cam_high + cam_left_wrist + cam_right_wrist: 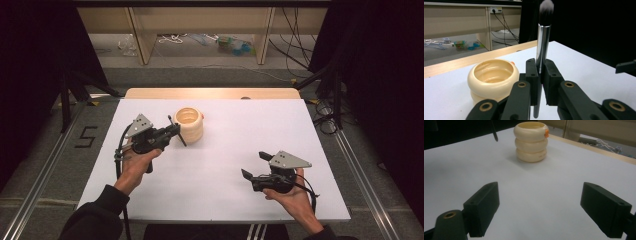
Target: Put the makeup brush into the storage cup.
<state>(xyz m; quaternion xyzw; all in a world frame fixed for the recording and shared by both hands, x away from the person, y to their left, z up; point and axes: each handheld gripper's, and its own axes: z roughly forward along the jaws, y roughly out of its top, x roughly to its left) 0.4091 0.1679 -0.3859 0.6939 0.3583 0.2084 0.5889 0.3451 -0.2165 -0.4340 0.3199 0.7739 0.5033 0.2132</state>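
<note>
Nearest, the right gripper (253, 165) is being held with jaws spread wide and empty over the white table (225, 200). Farther off, a makeup brush (542, 42) is being clamped upright by the left gripper (540, 75), just beside the cream ribbed holder (492, 80).

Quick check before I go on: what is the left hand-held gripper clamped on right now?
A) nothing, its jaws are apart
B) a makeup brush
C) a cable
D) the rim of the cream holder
B: in the left gripper view the left hand-held gripper has its jaws closed on the makeup brush, bristles up, beside the cream holder.
</note>
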